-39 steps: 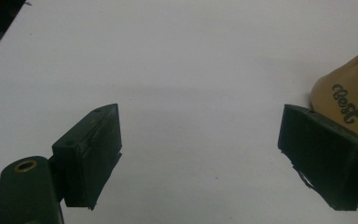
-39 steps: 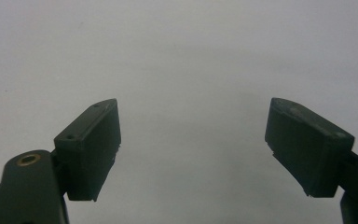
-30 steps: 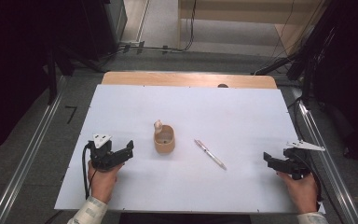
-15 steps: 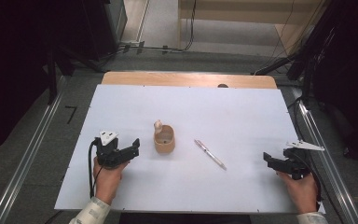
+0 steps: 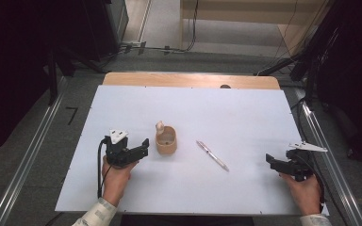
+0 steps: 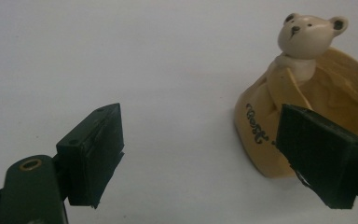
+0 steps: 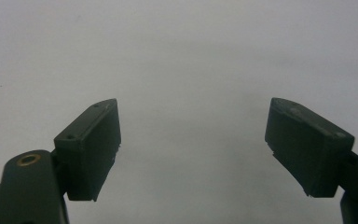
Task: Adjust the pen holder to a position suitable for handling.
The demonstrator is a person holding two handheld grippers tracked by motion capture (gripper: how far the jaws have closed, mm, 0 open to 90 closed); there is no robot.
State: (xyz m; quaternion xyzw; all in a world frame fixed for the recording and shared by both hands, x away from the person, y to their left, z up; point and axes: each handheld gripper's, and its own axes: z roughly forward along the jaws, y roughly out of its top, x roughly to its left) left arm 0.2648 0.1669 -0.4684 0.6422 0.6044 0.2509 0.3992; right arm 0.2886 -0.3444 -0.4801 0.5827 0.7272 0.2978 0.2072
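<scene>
A small tan cup (image 5: 166, 141) with a bear figure on its rim stands upright near the middle of the white table (image 5: 193, 108). My left gripper (image 5: 143, 145) is just left of the cup and points at it. In the left gripper view the cup (image 6: 256, 135) sits to the right, partly behind the right jaw. The left gripper (image 6: 200, 140) is open; its jaws have just closed a little, with only bare table between them. A silver pen (image 5: 212, 155) lies right of the cup. My right gripper (image 5: 269, 162) rests near the table's right edge. In the right gripper view my right gripper (image 7: 193, 135) is open over bare table.
A strip of wooden tabletop (image 5: 188, 80) shows beyond the white sheet's far edge. Metal rails (image 5: 28, 155) run along both sides of the table. Dark equipment and cables stand on the floor at the back.
My left gripper has moved to the right across the table, closer to the cup. The right gripper, the cup and the pen have stayed where they were.
</scene>
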